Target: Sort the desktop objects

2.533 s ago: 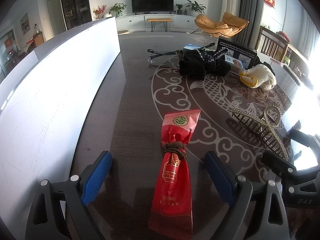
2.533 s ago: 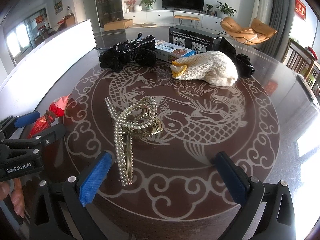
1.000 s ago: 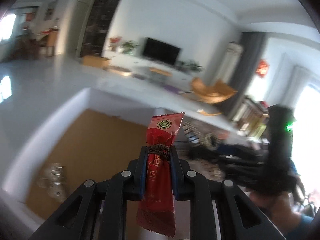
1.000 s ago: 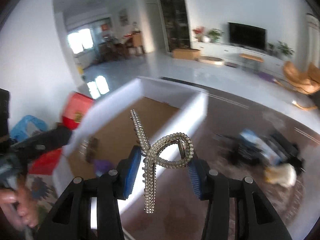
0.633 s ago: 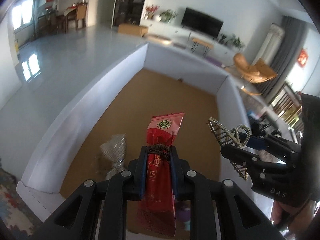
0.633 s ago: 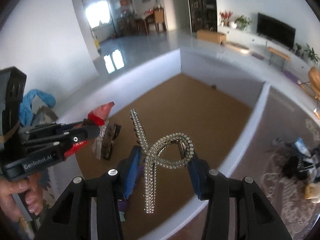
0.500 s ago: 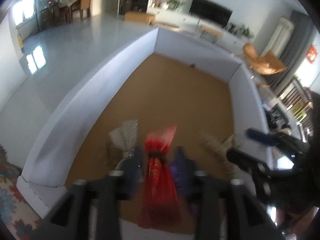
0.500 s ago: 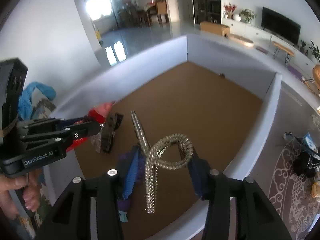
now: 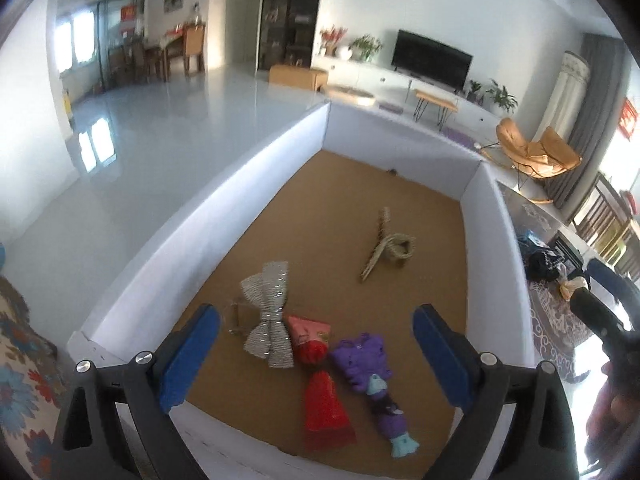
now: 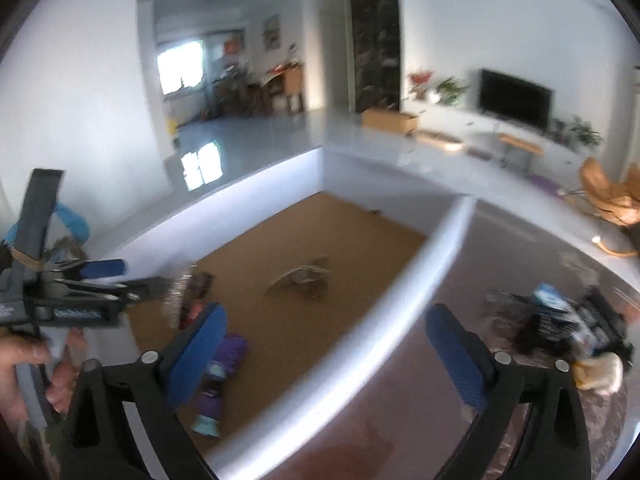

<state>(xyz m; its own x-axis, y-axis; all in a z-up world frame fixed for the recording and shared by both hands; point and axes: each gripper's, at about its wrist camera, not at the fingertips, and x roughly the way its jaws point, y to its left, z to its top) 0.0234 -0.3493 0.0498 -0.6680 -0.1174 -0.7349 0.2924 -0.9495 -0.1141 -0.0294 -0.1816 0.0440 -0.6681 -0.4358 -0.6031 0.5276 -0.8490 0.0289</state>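
Over the white-walled box (image 9: pixel 192 240) with its brown floor, the left gripper (image 9: pixel 316 356) has just been opening and its jaws stand wide with nothing between them; the red snack packet (image 9: pixel 322 384) lies on the box floor at its 6 o'clock, between the silver bow (image 9: pixel 268 316) and a purple toy (image 9: pixel 368 368). The right gripper (image 10: pixel 332 356) has likewise just spread wide and grips nothing. The pearl hair claw (image 9: pixel 386 246) rests on the box floor at the packet's 1 o'clock, well apart from it.

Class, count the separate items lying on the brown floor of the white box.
4: silver bow near the left wall, red packet beside it, purple item right of that, pearl hair claw farther back. Others may be hidden.
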